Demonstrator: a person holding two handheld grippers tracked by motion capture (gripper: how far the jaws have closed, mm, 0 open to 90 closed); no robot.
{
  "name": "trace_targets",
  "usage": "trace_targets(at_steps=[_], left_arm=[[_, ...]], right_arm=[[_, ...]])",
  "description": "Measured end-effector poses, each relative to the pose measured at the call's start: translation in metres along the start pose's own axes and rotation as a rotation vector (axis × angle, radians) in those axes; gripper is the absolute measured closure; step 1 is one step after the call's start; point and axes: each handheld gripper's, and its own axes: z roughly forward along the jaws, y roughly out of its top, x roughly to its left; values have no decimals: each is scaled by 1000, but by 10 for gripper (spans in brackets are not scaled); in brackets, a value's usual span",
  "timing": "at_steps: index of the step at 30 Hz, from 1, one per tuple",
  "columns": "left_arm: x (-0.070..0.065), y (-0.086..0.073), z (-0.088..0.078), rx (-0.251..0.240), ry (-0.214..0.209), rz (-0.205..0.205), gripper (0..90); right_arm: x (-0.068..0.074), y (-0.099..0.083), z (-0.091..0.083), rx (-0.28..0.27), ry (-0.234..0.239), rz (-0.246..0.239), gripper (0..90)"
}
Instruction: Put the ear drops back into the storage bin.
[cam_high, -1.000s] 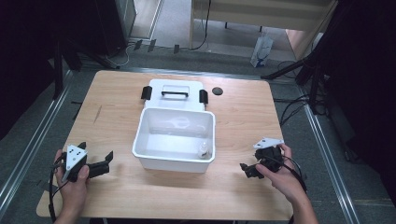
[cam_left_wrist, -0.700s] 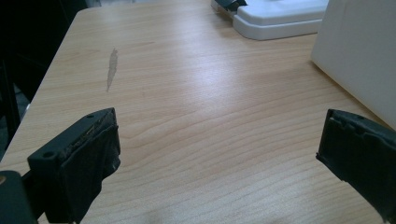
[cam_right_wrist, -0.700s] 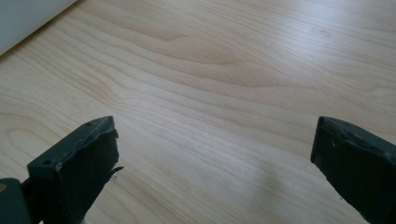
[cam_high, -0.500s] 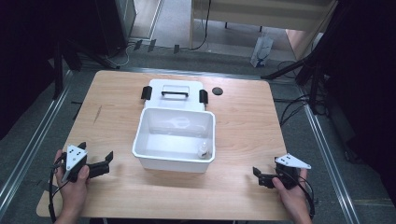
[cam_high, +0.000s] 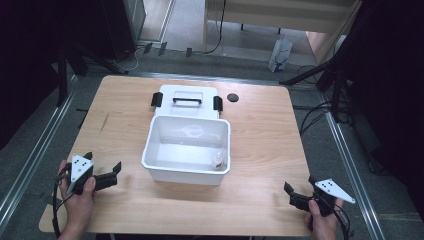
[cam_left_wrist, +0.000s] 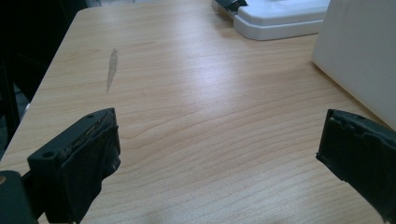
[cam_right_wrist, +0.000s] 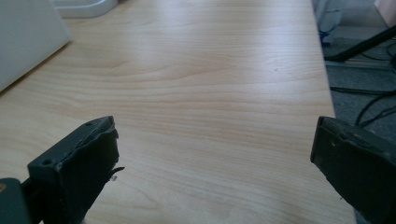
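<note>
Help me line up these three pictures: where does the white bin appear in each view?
High view: white bin at table centre, open, in front of its lid.
Left gripper view: its side wall at the right edge.
Right gripper view: its wall at the upper left corner.
Shared landmark: the wooden table.

My left tool (cam_high: 102, 177): black body, grey three-cornered plate with dark dots on top, black cable trailing off the back. My right tool (cam_high: 300, 194): same build. Jaws are black blocks with worn, ragged pad edges and a screw hole each.
</note>
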Motion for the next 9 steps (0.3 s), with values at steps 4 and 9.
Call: trace_targets(at_steps=[4, 9], left_arm=[[1, 0, 0, -1, 0, -8, 0], [0, 0, 0, 3, 4, -10, 0]], right_arm=[[-3, 0, 1, -2, 8, 38, 5], [-4, 0, 1, 1, 19, 55, 6]])
